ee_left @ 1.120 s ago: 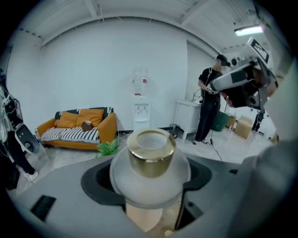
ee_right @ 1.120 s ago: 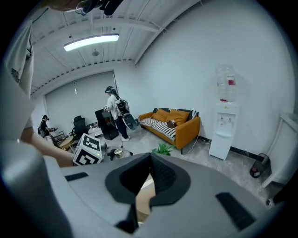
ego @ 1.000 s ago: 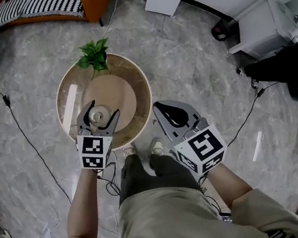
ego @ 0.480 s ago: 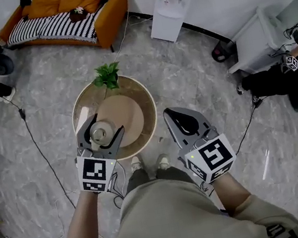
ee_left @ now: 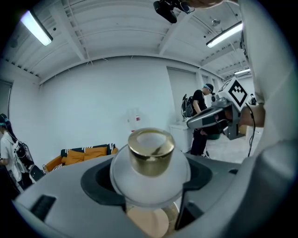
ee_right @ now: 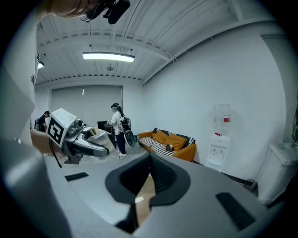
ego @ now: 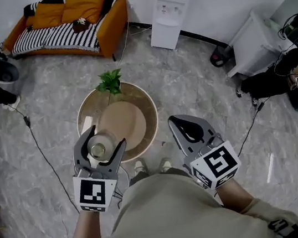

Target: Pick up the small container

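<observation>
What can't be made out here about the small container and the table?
- Base of the small container: left gripper view, hidden by the jaws of the left gripper; too small in head view.
- Its contents: frosted wall, both views.
- Near-left rim of the round table: head view, covered by the left gripper.
- Pot of the plant: head view, under its leaves.

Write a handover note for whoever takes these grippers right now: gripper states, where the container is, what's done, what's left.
Left gripper: shut on the container, gold lid up.
Right gripper: shut, empty, held beside the table on its right.
Container: in the left jaws, over the table's near edge, apparently lifted clear.
Done: grasp and, it seems, the pick-up.
Left: keep the grip steady and level.
</observation>
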The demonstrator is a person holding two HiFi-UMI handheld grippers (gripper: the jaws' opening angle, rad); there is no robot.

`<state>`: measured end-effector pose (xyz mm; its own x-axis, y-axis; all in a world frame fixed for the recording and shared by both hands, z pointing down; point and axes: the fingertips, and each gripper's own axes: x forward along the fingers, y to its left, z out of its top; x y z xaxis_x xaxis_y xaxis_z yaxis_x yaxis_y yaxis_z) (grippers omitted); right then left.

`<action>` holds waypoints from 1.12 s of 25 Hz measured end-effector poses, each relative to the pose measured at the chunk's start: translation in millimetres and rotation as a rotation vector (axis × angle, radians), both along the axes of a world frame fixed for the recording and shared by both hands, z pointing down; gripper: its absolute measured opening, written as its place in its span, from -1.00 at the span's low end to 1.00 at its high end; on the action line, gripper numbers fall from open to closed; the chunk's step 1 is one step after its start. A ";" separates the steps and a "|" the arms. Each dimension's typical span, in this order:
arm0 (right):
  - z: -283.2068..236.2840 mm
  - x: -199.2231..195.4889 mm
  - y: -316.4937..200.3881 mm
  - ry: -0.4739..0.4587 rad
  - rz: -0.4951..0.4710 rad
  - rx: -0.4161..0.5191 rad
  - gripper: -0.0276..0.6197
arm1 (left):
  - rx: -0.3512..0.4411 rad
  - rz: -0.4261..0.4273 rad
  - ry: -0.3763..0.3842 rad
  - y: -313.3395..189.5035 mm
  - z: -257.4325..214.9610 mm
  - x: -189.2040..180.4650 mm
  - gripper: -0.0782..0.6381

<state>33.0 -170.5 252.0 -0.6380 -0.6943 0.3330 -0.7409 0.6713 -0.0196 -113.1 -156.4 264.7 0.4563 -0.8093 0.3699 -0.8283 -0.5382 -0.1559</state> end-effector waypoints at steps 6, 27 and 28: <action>-14.9 -10.3 20.8 0.008 -0.076 0.031 -0.92 | -0.039 0.002 0.000 16.1 6.3 -0.8 0.16; 3.9 -2.4 3.8 0.023 -0.039 -0.021 -0.93 | -0.043 -0.052 0.007 22.2 5.7 -11.8 0.16; 3.6 -2.3 3.1 0.024 -0.038 -0.019 -0.92 | -0.040 -0.054 0.004 21.9 5.1 -12.5 0.16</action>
